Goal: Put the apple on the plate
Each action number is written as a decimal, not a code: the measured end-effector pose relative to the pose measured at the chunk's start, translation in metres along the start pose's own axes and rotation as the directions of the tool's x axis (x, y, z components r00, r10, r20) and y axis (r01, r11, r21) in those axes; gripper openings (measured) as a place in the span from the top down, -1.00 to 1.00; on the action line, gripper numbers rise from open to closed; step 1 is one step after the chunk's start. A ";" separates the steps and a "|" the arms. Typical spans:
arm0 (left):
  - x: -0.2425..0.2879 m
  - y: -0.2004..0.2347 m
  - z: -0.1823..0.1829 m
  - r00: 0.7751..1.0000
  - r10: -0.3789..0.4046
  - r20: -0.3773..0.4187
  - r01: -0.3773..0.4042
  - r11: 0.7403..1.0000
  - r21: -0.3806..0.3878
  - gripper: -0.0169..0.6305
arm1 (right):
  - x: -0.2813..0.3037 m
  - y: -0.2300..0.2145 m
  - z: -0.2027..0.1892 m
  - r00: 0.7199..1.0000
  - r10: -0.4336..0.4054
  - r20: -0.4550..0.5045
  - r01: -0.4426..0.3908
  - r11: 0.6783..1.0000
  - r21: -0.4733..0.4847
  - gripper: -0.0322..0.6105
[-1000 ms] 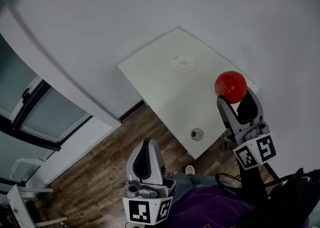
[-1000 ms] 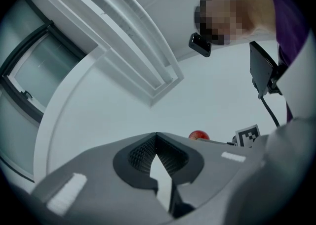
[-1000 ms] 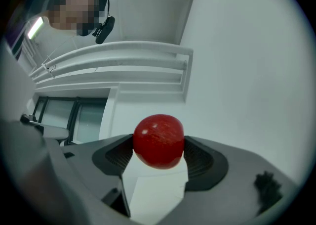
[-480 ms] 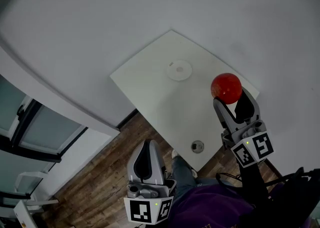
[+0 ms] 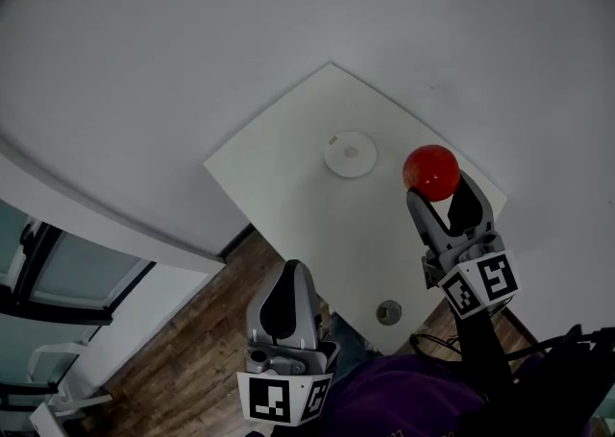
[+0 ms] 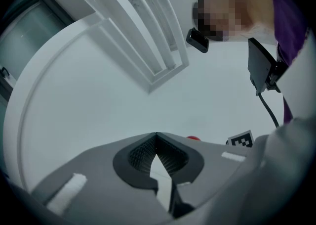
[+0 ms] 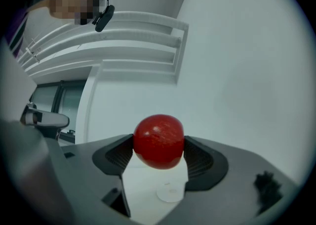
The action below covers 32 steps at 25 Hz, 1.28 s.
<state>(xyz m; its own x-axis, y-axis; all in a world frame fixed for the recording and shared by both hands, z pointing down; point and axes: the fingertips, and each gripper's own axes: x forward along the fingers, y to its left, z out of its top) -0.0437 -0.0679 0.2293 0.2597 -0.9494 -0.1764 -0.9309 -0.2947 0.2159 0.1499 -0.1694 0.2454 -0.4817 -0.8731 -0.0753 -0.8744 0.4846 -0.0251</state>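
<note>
A red apple (image 5: 430, 172) is clamped between the fingertips of my right gripper (image 5: 434, 187), held in the air over the right part of the white table (image 5: 288, 176). The small white round plate (image 5: 349, 154) lies on the table, left of the apple. In the right gripper view the apple (image 7: 159, 141) fills the gap between the pads, and the plate (image 7: 170, 193) shows below it between the jaws. My left gripper (image 5: 288, 274) hangs low over the wooden floor, off the table's near edge. Its jaws meet at the tip (image 6: 156, 136) with nothing held.
A small round metal fitting (image 5: 388, 311) sits near the table's near corner. Grey walls border the table's far sides. Wooden floor (image 5: 183, 349) lies below left, with glazed doors (image 5: 58, 272) further left. A person's purple sleeve (image 5: 404, 406) is at the bottom.
The right gripper has carried the apple a little closer to the plate. The table and plate have slid lower in the head view. The left gripper has hardly moved.
</note>
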 end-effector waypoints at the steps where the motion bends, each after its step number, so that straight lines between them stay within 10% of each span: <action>1: 0.006 0.004 -0.003 1.000 -0.003 -0.008 0.003 1.000 -0.004 0.92 | 0.007 -0.001 -0.004 1.000 -0.002 -0.011 0.002 1.000 0.000 -0.16; 32: 0.093 0.091 -0.101 0.976 -0.004 -0.218 -0.021 0.994 -0.110 0.92 | 0.138 -0.018 -0.139 0.965 0.002 -0.263 0.002 1.000 0.013 -0.16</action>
<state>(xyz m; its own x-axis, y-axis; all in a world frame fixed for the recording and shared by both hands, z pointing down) -0.0782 -0.1940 0.3291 0.3128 -0.9491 0.0368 -0.9021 -0.2847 0.3242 0.0912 -0.3057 0.3744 -0.4814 -0.8558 0.1894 -0.8745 0.4834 -0.0385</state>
